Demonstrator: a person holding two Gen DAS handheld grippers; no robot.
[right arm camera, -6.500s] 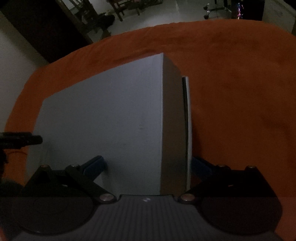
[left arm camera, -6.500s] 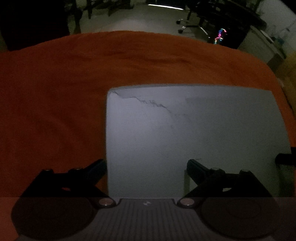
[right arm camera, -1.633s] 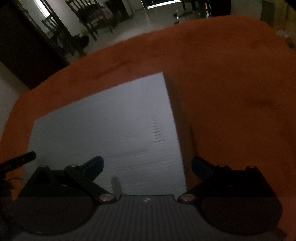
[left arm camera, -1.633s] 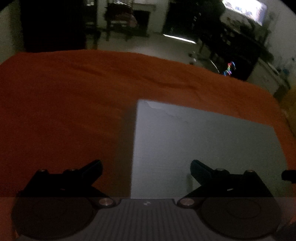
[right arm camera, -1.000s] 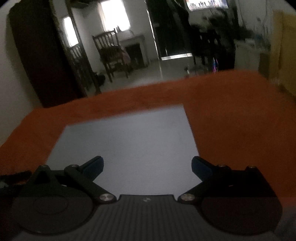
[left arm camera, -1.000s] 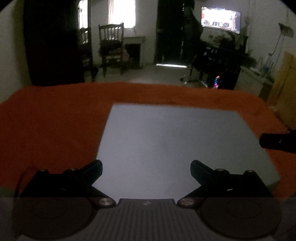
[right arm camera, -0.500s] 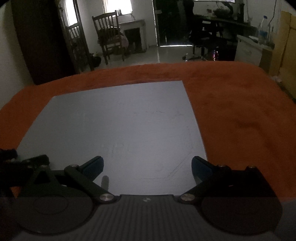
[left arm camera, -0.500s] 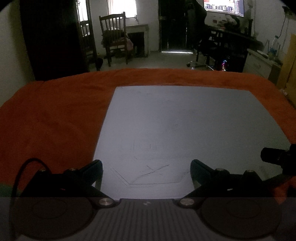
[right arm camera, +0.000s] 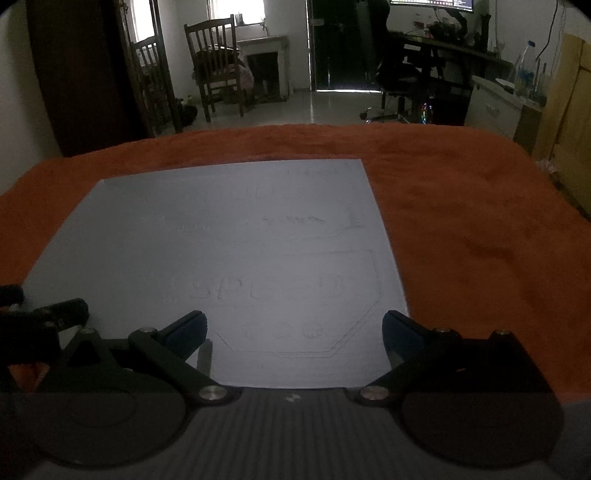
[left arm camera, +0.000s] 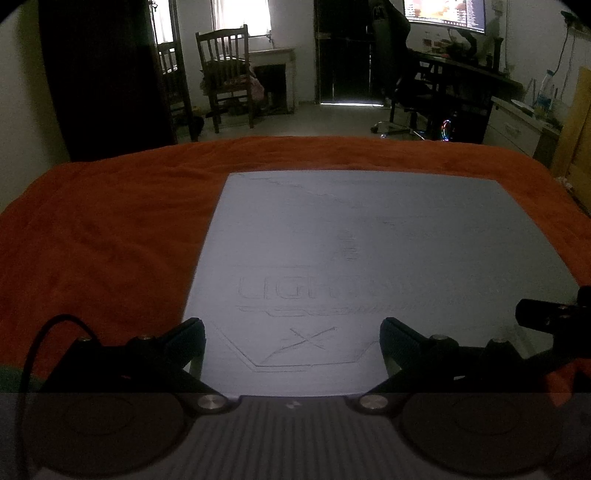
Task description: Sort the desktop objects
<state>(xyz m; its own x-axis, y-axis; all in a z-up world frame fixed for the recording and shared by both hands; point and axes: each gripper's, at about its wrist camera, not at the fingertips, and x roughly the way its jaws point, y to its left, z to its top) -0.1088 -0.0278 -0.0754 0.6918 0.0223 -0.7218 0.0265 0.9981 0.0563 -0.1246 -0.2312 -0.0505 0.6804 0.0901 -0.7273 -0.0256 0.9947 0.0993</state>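
My left gripper (left arm camera: 291,341) and right gripper (right arm camera: 293,332) hold their jaws wide and empty over the flat grey box (left arm camera: 369,258) on the orange-covered surface (left arm camera: 110,229).

Dim room in a home, lived-in. Wooden chair (left arm camera: 225,77) by a window (left arm camera: 240,16), white fireplace (left arm camera: 273,74) beside it, dark doorway (left arm camera: 347,62). Desk with lit monitor (left arm camera: 443,13), office chair (right arm camera: 399,70), glowing computer case (left arm camera: 447,130). Near surface covered by an orange blanket (left arm camera: 110,229).
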